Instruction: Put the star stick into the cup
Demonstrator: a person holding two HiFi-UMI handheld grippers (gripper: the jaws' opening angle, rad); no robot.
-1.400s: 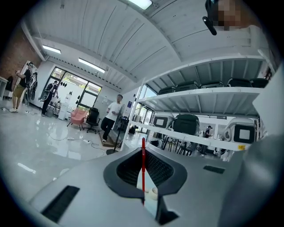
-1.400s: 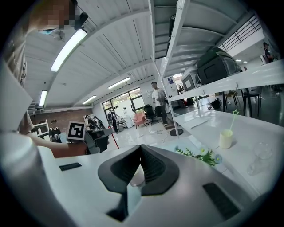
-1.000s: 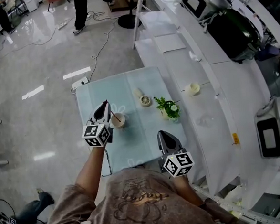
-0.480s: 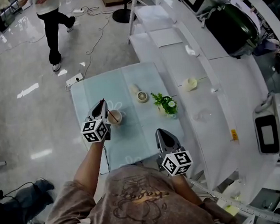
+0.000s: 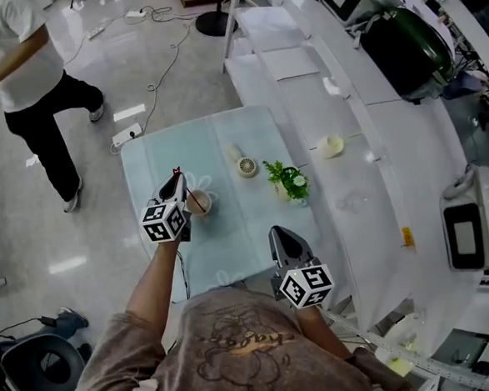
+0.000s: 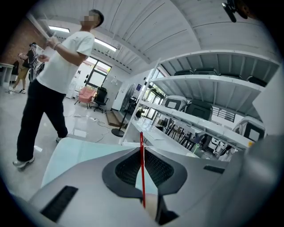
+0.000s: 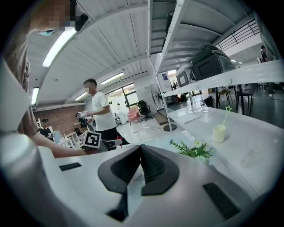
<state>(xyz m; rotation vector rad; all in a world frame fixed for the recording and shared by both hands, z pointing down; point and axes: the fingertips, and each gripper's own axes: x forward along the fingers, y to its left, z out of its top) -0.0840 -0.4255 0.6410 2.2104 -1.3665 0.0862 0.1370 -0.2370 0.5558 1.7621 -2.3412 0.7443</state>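
Observation:
A thin red star stick stands upright between the jaws of my left gripper, which is shut on it. In the head view the left gripper hovers at the left side of a pale cup on the light blue table. The stick's red star pokes out past the fingertips, and its lower end slants toward the cup's mouth. My right gripper hangs near the table's front edge, shut, with nothing in it.
A small potted plant and a small white fan stand right of the cup. Another cup with a green star stick sits on the white counter. A person in white walks on the floor at the left.
The left gripper with the stick stays by the cup, shifted slightly up the picture. A person in a white shirt has walked into view at the upper left.

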